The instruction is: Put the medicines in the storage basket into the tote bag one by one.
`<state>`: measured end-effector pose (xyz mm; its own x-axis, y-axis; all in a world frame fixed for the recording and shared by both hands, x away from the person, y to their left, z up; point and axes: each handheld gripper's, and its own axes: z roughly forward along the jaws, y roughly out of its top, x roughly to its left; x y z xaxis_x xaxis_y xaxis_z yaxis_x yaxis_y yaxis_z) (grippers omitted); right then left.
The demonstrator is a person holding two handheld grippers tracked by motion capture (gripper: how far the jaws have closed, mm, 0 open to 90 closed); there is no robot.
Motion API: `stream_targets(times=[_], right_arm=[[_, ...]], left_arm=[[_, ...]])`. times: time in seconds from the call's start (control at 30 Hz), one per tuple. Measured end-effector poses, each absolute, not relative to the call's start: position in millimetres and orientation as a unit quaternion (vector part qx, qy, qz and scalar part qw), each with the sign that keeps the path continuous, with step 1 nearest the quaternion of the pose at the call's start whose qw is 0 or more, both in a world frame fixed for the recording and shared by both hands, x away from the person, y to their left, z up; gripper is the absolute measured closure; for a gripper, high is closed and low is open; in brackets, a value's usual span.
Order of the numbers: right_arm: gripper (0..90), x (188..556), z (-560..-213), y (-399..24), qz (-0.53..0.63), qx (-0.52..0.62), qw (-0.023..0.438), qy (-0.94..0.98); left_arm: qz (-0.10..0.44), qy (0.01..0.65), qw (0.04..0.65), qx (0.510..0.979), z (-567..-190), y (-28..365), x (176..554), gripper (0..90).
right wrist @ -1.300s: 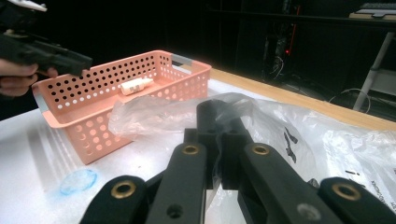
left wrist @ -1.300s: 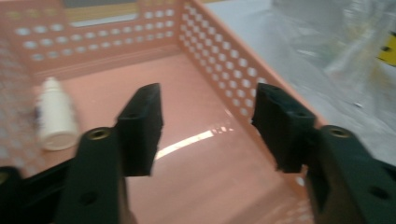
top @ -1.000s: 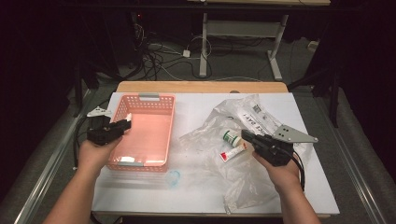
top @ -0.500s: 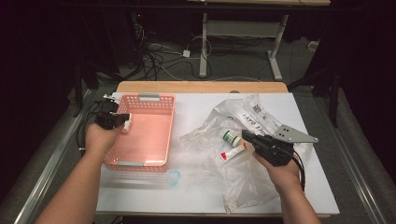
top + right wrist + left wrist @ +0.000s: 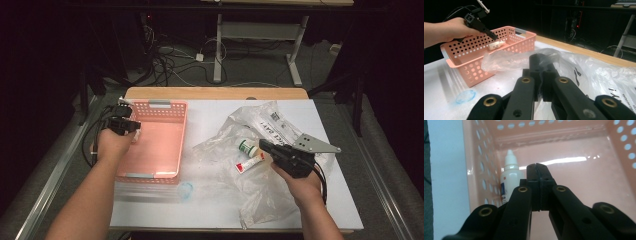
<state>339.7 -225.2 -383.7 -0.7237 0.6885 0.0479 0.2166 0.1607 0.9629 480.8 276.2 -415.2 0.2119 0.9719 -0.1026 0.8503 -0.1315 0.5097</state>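
high: above, looking forward-down | gripper views: close along jaws | shared: pink basket [image 5: 155, 145]

Both tongs were matte black plastic. The left tongs [image 5: 539, 168] showed two flat jaws on angled link arms with brass-ringed pivot holes. The right tongs [image 5: 541, 62] matched, and carried a grey three-cornered plate [image 5: 315, 144] at centre right of the high view. Black cables trailed from each. Both forearms were bare, unsleeved.

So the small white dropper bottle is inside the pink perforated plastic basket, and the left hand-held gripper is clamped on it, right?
Not quite. The small white dropper bottle does lie inside the pink perforated plastic basket, but the left hand-held gripper is shut on nothing; the bottle lies beside it, as the left gripper view shows.
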Motion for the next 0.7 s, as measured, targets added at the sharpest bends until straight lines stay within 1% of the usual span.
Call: stream_targets(times=[0.07, 0.1, 0.17, 0.27, 0.43, 0.53, 0.63, 0.7], right_arm=[[90.0, 340, -384, -225, 0.569, 0.309, 0.207, 0.733], [90.0, 340, -384, -225, 0.569, 0.309, 0.207, 0.733], [90.0, 340, -384, -225, 0.569, 0.308, 0.207, 0.734], [90.0, 339, -383, -225, 0.570, 0.308, 0.208, 0.733], [90.0, 339, -383, -225, 0.571, 0.307, 0.208, 0.733], [90.0, 339, -383, -225, 0.571, 0.306, 0.208, 0.733], [90.0, 338, -382, -225, 0.571, 0.306, 0.208, 0.733], [90.0, 338, -382, -225, 0.572, 0.303, 0.209, 0.733]], left_arm=[[0.150, 0.623, 0.218, 0.736, -415, 276, 481, 88.2], [0.149, 0.628, 0.211, 0.735, -416, 276, 482, 88.2], [0.163, 0.628, 0.192, 0.737, -417, 272, 483, 88.2], [0.196, 0.618, 0.139, 0.749, -421, 260, 484, 88.3], [0.227, 0.620, 0.109, 0.743, -425, 254, 486, 88.3], [0.244, 0.611, 0.081, 0.749, -429, 249, 486, 88.4], [0.249, 0.609, 0.078, 0.749, -430, 248, 486, 88.3], [0.242, 0.609, 0.089, 0.750, -429, 247, 486, 88.3]])
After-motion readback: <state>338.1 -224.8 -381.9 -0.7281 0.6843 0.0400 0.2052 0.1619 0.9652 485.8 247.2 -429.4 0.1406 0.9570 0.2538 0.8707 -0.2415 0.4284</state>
